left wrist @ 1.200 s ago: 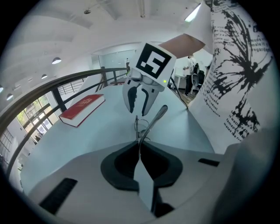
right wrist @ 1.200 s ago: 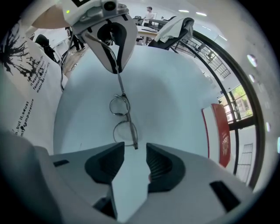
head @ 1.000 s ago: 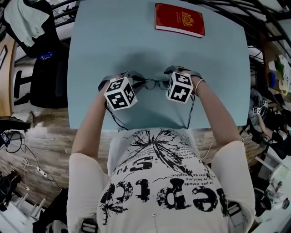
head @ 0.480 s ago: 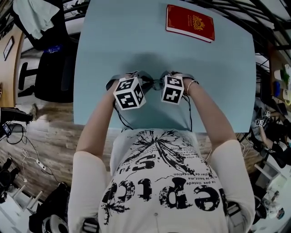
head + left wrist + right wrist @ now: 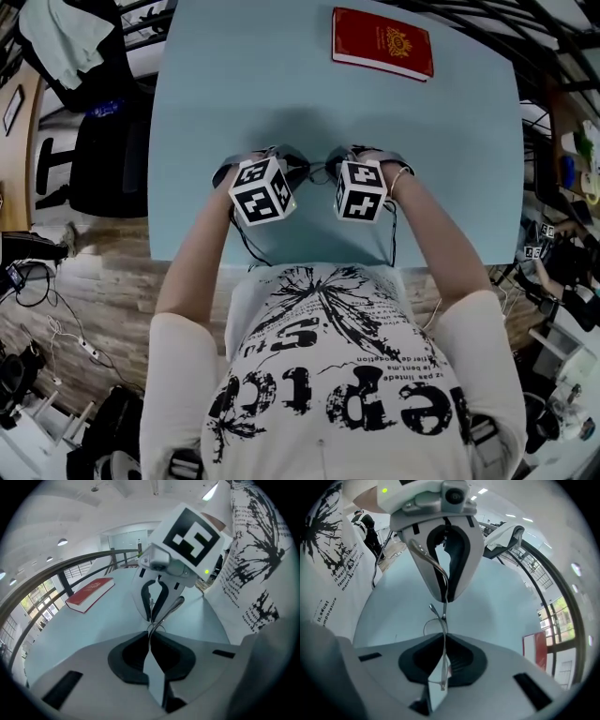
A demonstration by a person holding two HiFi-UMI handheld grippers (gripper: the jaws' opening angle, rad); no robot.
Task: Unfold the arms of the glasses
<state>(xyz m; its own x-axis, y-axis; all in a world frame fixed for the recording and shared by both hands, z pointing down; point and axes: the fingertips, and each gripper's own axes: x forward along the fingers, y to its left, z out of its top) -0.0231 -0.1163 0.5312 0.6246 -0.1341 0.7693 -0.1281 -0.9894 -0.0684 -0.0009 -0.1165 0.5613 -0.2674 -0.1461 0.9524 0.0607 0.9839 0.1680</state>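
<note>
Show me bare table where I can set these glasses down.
Free: the table's wide middle between the red book and the glasses, plus the far-left corner. Crowded only at the near edge, around the glasses.

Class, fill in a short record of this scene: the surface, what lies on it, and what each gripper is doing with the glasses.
surface: light blue table
far edge: red book, closed, lying flat
glasses: thin metal frame, between the two grippers near the person's side of the table
left gripper: shut on the glasses
right gripper: jaws closing, with the glasses between them
</note>
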